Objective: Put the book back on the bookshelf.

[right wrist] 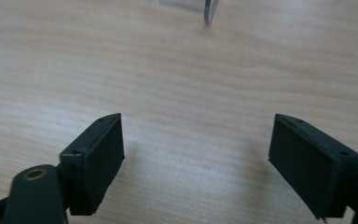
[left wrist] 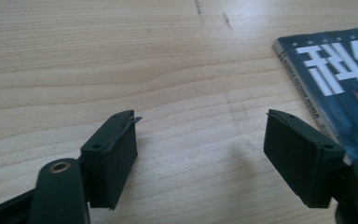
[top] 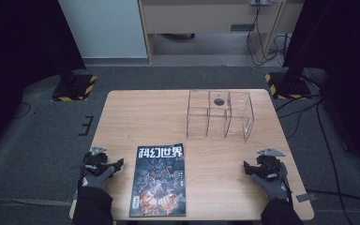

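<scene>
A dark magazine (top: 160, 182) with white characters on its cover lies flat at the table's near middle. My left gripper (top: 107, 164) rests low over the wood just left of it, open, nothing between the jaws. In the left gripper view the magazine's spine and corner (left wrist: 335, 79) lie beside the right jaw, with my left gripper (left wrist: 200, 144) over bare wood. A clear acrylic rack (top: 219, 114) with several compartments stands at the far right of the table. My right gripper (top: 253, 168) sits near the table's right front, open and empty. The right gripper view has my right gripper (right wrist: 198, 156) over bare wood.
The wooden table (top: 136, 117) stands on grey carpet. Two stands with yellow-black striped bases (top: 74, 87) flank its far corners, and cables trail on the floor at the right. A bottom edge of the rack (right wrist: 209, 11) shows far ahead in the right gripper view.
</scene>
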`<state>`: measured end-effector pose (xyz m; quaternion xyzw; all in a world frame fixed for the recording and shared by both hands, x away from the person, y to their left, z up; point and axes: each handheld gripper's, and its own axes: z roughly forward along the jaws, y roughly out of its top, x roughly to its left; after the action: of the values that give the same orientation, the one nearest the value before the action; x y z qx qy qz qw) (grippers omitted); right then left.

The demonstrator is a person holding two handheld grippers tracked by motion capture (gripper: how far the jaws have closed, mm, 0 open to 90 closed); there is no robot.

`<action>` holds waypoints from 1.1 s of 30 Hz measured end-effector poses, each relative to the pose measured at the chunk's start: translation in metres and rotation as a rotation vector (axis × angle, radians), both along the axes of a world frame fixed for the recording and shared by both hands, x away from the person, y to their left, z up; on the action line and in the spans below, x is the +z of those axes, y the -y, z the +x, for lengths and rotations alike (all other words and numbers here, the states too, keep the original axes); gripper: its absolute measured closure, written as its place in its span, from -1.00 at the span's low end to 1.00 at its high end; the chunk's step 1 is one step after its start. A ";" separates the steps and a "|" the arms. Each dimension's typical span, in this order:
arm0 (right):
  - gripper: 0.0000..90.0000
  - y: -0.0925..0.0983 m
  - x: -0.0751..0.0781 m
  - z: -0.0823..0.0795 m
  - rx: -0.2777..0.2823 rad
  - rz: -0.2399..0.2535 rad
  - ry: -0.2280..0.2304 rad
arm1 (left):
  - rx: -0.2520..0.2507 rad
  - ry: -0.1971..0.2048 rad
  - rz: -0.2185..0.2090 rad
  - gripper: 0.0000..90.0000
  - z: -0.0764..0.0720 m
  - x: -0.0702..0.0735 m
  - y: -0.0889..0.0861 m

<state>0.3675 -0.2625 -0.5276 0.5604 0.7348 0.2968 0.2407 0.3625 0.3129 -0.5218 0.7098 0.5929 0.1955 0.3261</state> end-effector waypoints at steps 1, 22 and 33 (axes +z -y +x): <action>-0.57 0.001 0.003 -0.001 -0.003 0.023 0.014 | -0.005 0.004 -0.001 -0.42 -0.001 0.002 0.002; -0.58 -0.027 0.045 -0.015 0.105 0.265 0.117 | -0.107 0.079 -0.037 -0.47 -0.027 0.025 0.030; -0.52 -0.071 0.052 -0.014 0.196 0.277 0.146 | -0.150 0.049 -0.036 -0.48 -0.024 0.015 0.044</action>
<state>0.3539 -0.1911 -0.4760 0.4908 0.7187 0.4571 0.1836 0.3390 0.2691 -0.5067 0.7413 0.5334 0.1772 0.3669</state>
